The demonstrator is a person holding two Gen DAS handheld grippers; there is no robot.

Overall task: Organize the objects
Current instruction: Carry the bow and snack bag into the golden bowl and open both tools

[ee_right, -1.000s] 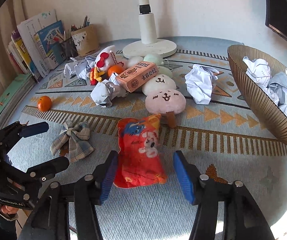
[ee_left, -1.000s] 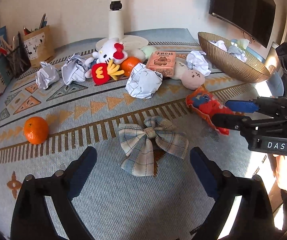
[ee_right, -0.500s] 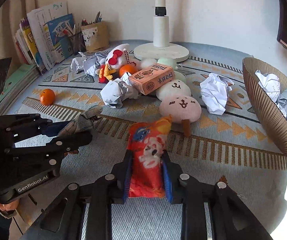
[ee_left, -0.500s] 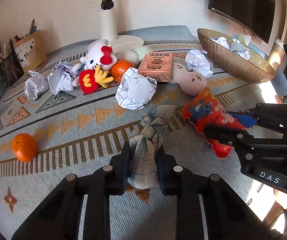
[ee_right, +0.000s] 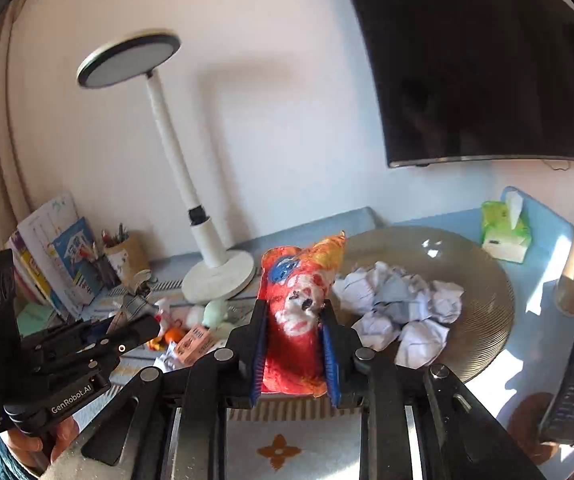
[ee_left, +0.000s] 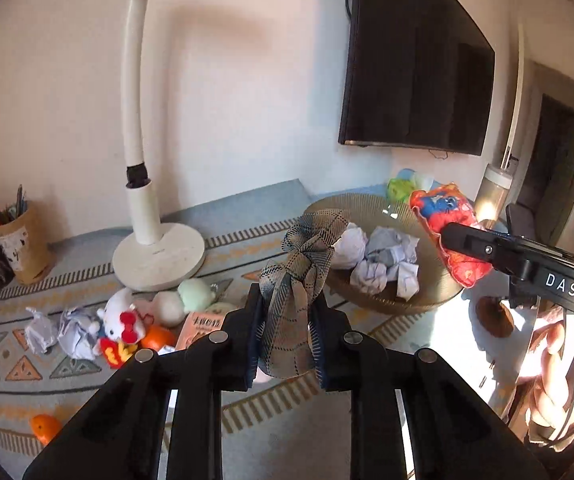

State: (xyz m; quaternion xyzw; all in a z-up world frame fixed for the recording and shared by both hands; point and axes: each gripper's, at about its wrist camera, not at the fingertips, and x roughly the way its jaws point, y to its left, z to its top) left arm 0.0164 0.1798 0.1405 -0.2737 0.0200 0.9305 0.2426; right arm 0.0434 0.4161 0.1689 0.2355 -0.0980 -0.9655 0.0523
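Your left gripper (ee_left: 285,338) is clamped on the plaid bow (ee_left: 301,280), held up off the surface (ee_left: 87,384), and your right gripper (ee_right: 293,354) is clamped on the red snack bag (ee_right: 299,312). Beyond both sits the gold bowl (ee_right: 483,320) of crumpled paper (ee_right: 403,308)

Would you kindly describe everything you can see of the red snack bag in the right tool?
The red snack bag is a soft, crinkled foil-like packet, red with orange-yellow at its top corner, a blue patch and a white cartoon figure. It stands roughly upright, pinched around its middle by the right tool, whose blue pads press both sides. It is lifted clear of the patterned mat, in front of the woven bowl of crumpled paper. Nothing else touches it.
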